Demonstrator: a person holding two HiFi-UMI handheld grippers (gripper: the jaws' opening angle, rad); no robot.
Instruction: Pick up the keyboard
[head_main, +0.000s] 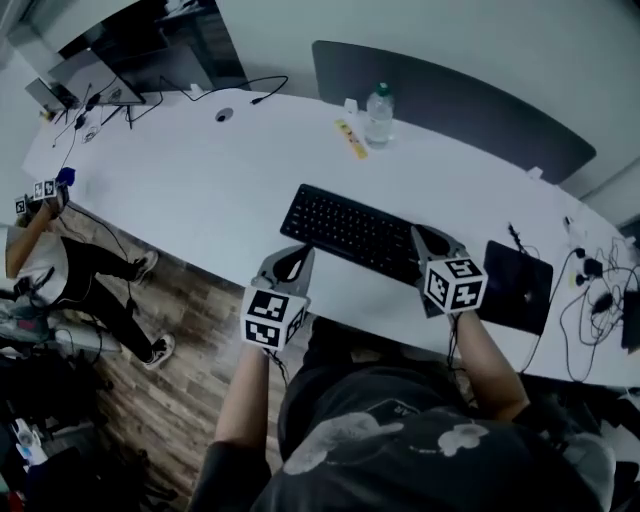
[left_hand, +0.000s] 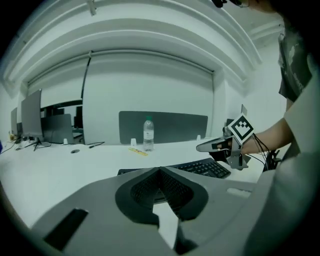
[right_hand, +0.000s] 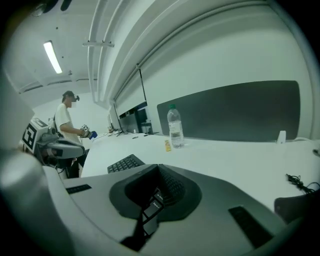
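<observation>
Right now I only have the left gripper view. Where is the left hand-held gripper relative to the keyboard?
Observer: In the head view, the left hand-held gripper is at the near-left corner of the keyboard, by the edge of the table. I can't tell whether it touches.
Operator: Right one's jaws?
Observer: Shut, with nothing between them. The right hand-held gripper is over the keyboard's right end, and its own view shows keys under its tips.
Operator: Anything right of the keyboard?
Observer: A dark flat pad lies just right of it, with cables beyond.
</observation>
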